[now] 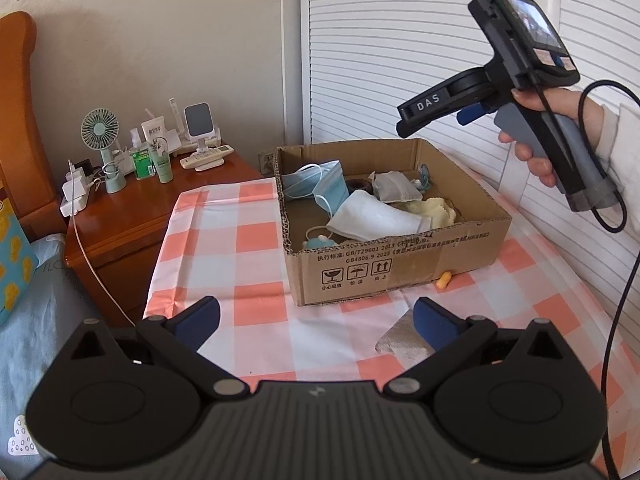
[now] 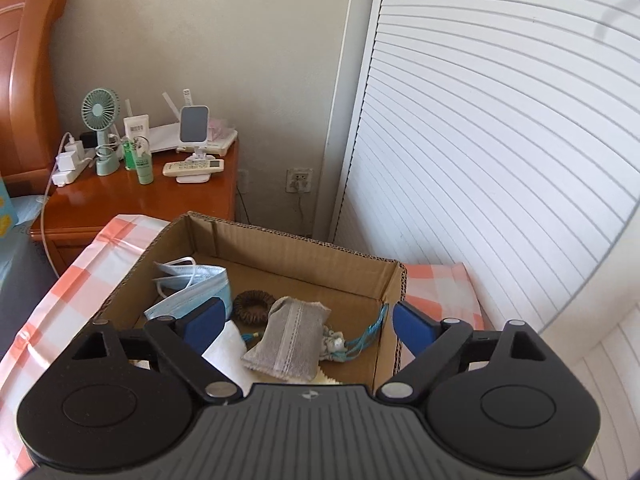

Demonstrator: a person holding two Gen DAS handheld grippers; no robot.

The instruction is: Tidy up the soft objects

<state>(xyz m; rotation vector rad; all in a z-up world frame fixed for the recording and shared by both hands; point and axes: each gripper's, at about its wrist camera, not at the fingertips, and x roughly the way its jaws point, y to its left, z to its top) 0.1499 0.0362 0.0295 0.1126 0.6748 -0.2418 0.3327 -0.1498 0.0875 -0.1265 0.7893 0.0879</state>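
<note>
Left wrist view: both our grippers empty, box already filling up.
Our left gripper (image 1: pixel 316 322) sits spread at 6 o'clock over the checked cloth (image 1: pixel 224 240); the cardboard box (image 1: pixel 384 268) past it holds masks and a grey pouch (image 2: pixel 286 338); our right gripper (image 2: pixel 306 322) hangs wide apart at 2 o'clock.

Right gripper (image 2: pixel 308 322) hangs wide open and empty over a cardboard box (image 2: pixel 304 250) holding a grey sachet (image 2: pixel 286 340), blue face masks (image 2: pixel 192 288) and a brown scrunchie (image 2: pixel 254 306).
</note>
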